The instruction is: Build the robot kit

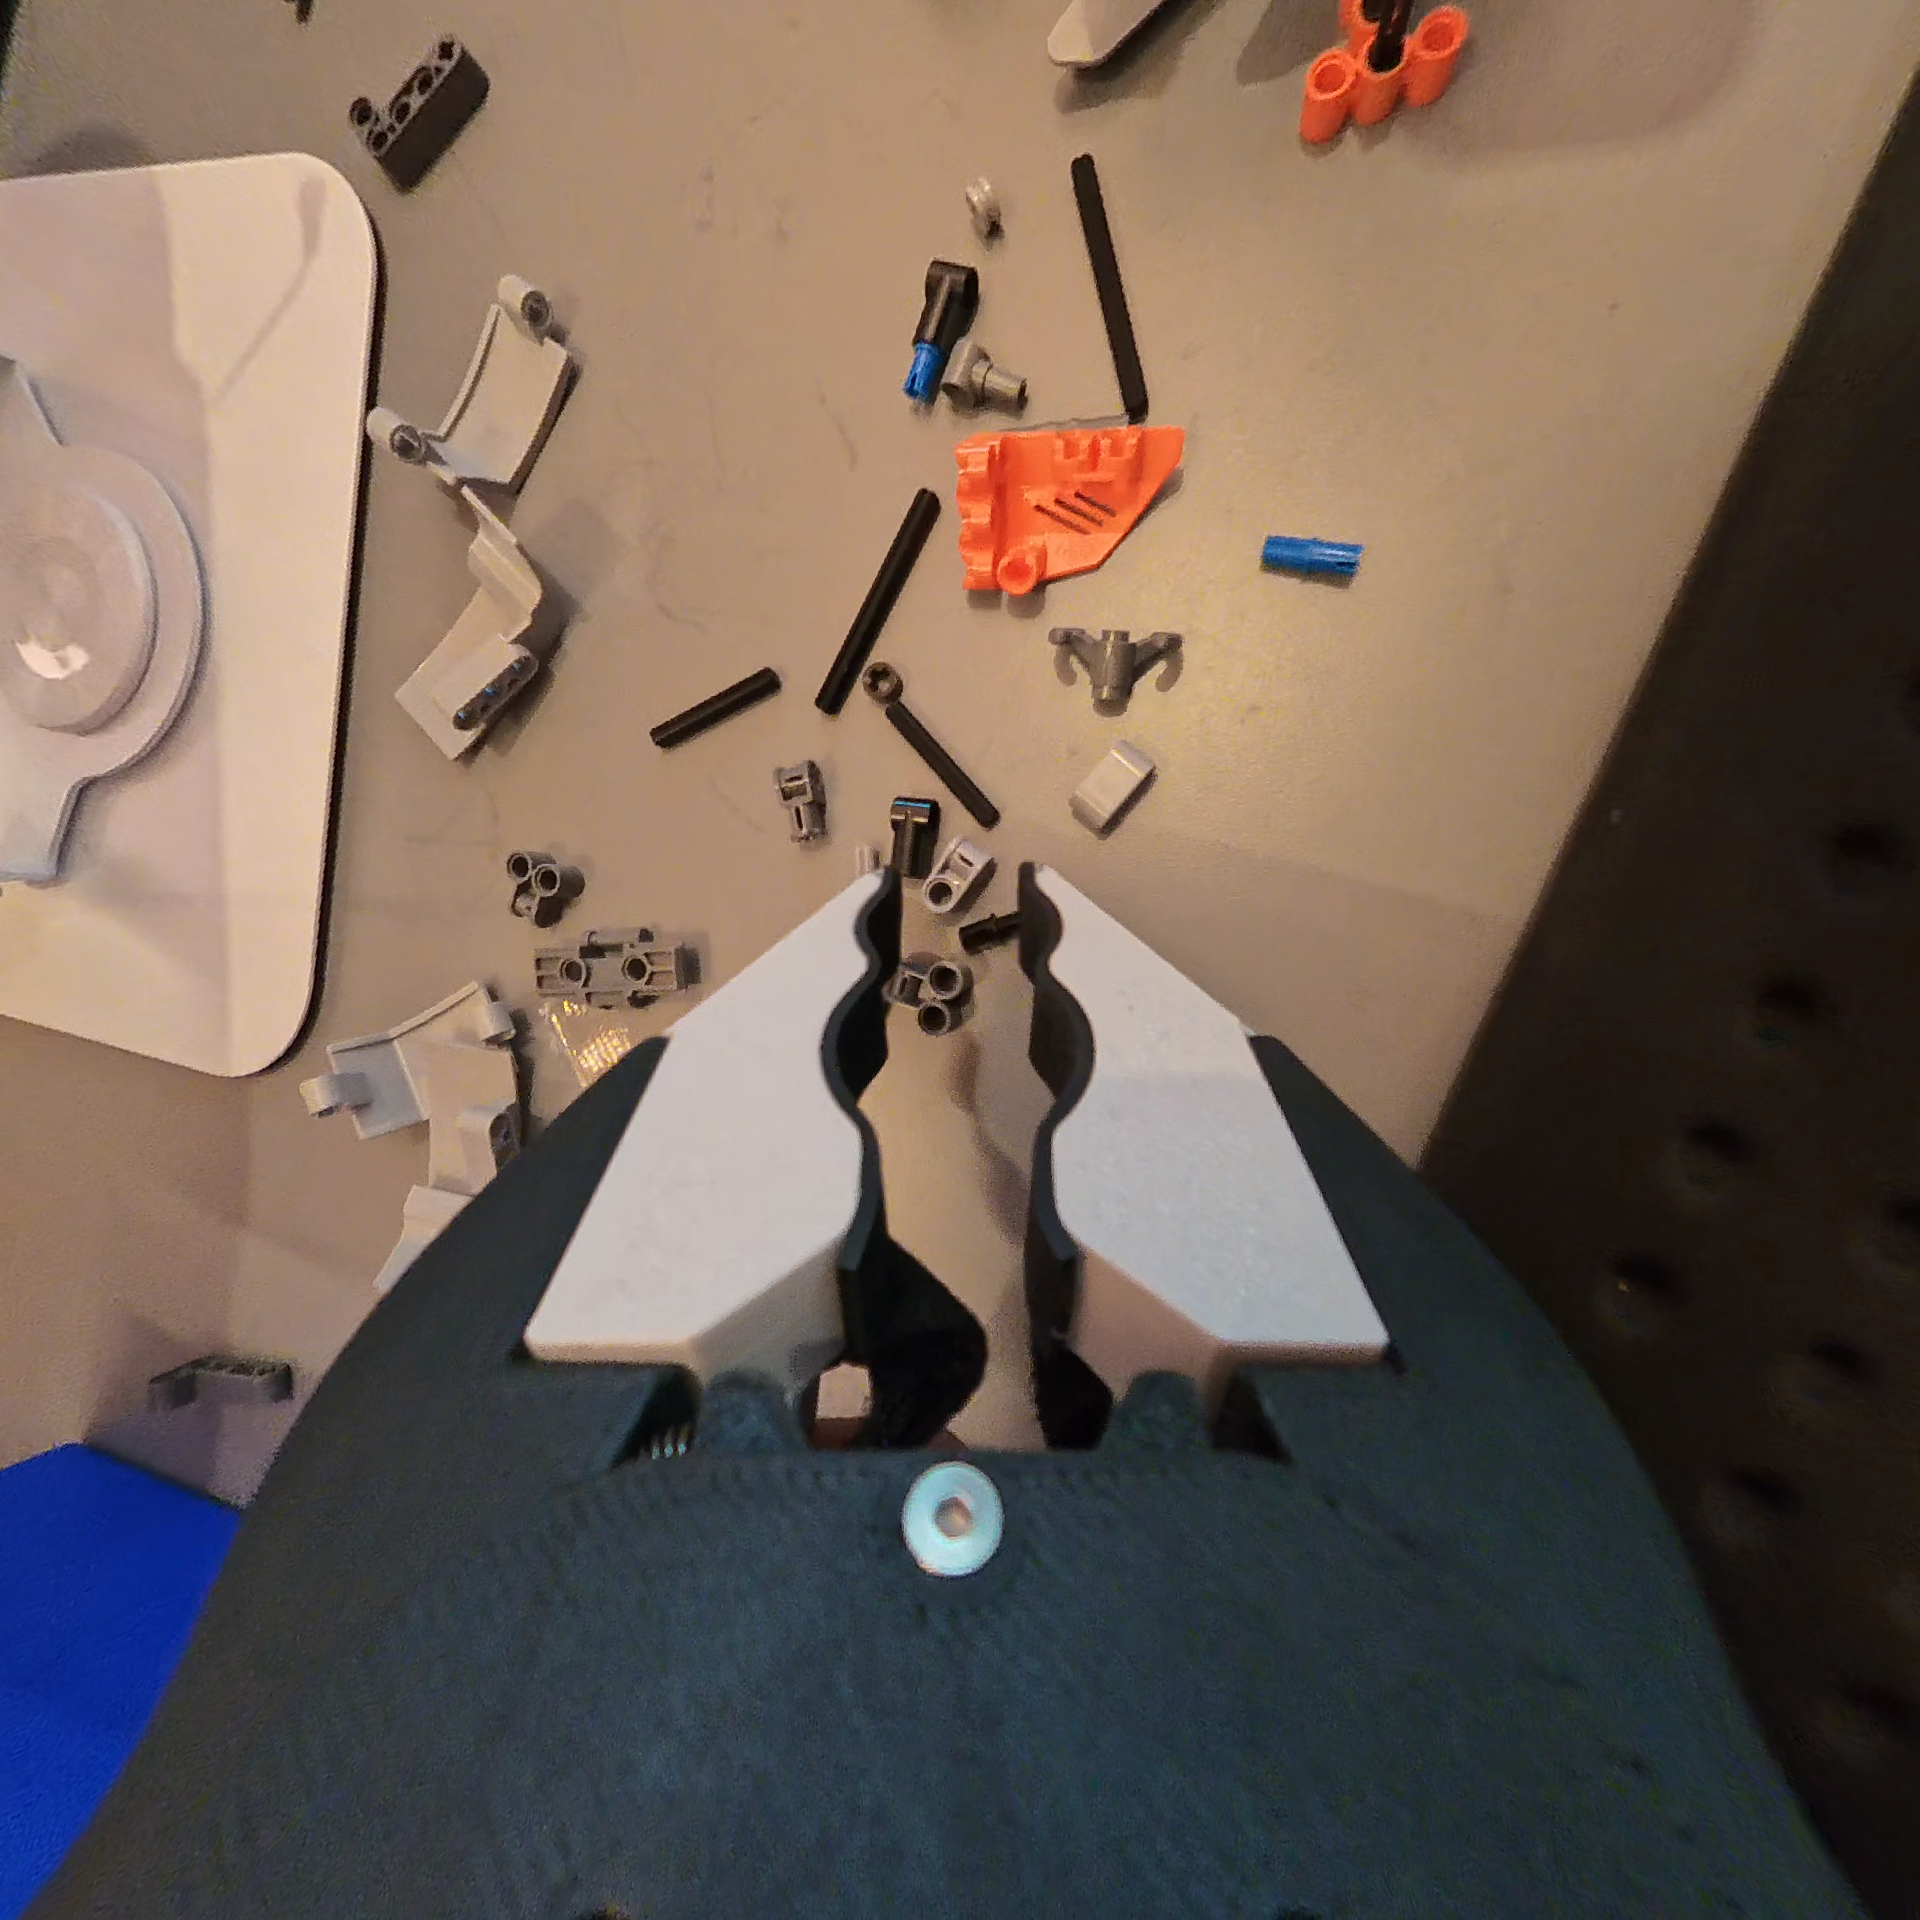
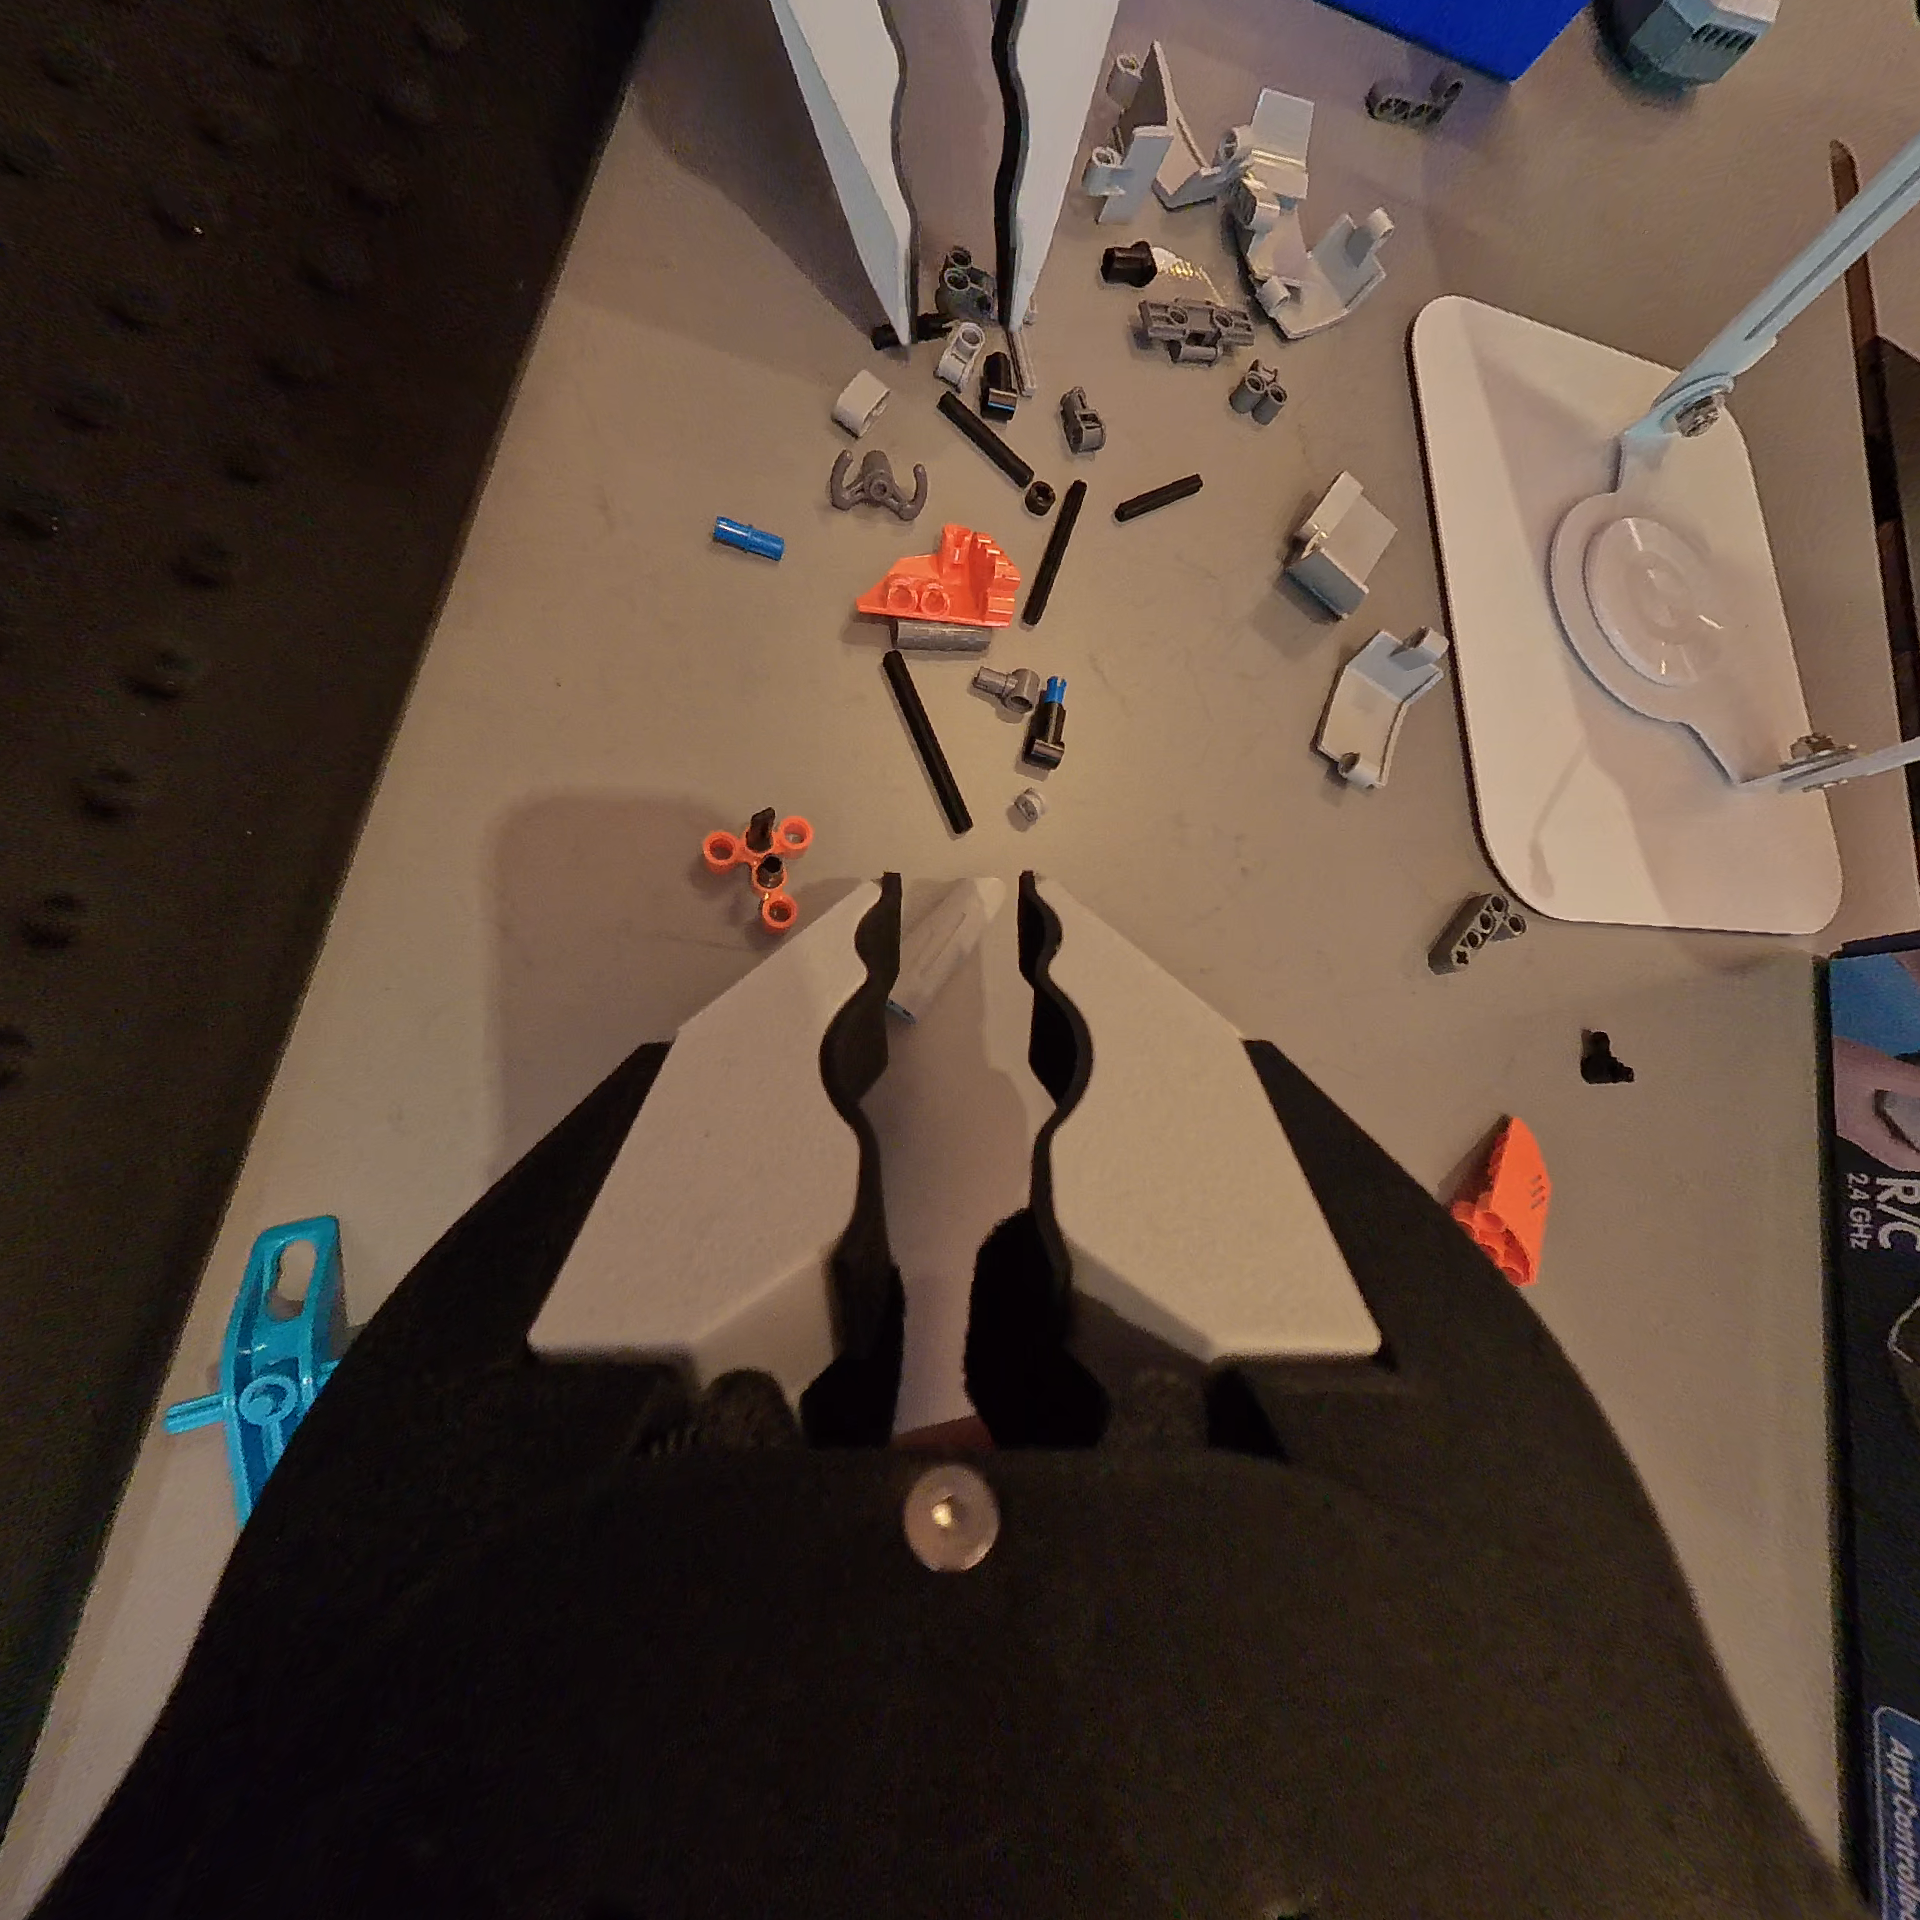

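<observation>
Grey and dull, the surface (image 1: pixel 1299 312) was covered with small toy building pieces lying loose. The left gripper (image 1: pixel 956 883) hung low over a little pile, with its fingers spread apart and nothing held. A small grey connector (image 1: pixel 933 995) with round holes lay right between them, and a tiny black pin (image 1: pixel 987 928) lay near the right finger, but the fingers did not seem to touch either one. The right gripper (image 2: pixel 954 883) hovered farther back, its fingers also spread and empty. A pale part (image 2: pixel 951 920) showed below its tips, too blurry to name. An orange three-hole piece (image 2: pixel 764 868) sat just beside its left finger. Farther out lay an orange panel (image 2: pixel 940 587), black rods (image 2: pixel 927 743), a blue pin (image 2: pixel 748 537) and curved grey panels (image 2: pixel 1377 701). A white tray (image 2: pixel 1507 582) held a clear round stand. Nothing looked joined together yet, so all the pieces were waiting to be picked up.
</observation>
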### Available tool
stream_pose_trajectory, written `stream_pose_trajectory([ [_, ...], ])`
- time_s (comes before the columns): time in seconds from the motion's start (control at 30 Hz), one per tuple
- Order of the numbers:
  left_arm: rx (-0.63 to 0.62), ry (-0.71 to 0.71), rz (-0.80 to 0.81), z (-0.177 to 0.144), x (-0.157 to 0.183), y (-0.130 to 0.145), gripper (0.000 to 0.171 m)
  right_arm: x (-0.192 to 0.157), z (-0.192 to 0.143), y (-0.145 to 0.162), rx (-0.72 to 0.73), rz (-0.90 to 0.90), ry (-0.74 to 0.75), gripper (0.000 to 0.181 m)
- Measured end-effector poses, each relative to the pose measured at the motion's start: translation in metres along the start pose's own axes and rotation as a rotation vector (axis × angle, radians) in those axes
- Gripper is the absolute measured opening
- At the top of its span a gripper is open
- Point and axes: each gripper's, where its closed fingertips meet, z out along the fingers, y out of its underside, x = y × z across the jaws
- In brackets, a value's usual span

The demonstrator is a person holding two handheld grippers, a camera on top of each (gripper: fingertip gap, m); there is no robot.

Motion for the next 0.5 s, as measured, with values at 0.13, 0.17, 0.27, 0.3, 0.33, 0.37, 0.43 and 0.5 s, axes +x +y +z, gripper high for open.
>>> stream_pose_trajectory([
  [0.13,0.002,0.0,-0.008,0.005,0.0,0.0,0.008,0.001,0.0,0.0,0.001,0.0,0.003,0.02],
  [0.17,0.009,-0.003,-0.003,0.005,0.001,-0.001,0.007,0.001,0.0,0.001,0.0,0.001,0.003,0.02],
  [0.27,0.038,-0.027,0.009,0.005,0.001,-0.005,0.006,0.001,0.0,0.001,0.001,0.0,0.002,0.02],
  [0.3,0.063,-0.007,-0.008,0.004,0.004,-0.008,0.006,0.001,0.0,0.001,0.002,0.001,0.004,0.02],
  [0.33,0.108,0.024,-0.042,0.002,0.008,-0.014,0.005,0.002,-0.001,-0.001,0.009,0.001,0.008,0.019],
  [0.37,0.154,0.034,-0.089,-0.001,0.006,-0.02,0.006,0.002,-0.001,-0.004,0.021,-0.001,0.014,0.018],
  [0.43,0.265,0.07,-0.186,-0.011,0.002,-0.035,0.006,0.004,-0.004,-0.014,0.059,-0.01,0.039,0.017],
  [0.5,0.387,0.131,-0.284,-0.021,0.001,-0.053,0.006,0.004,-0.009,-0.029,0.113,-0.033,0.067,0.019],
])
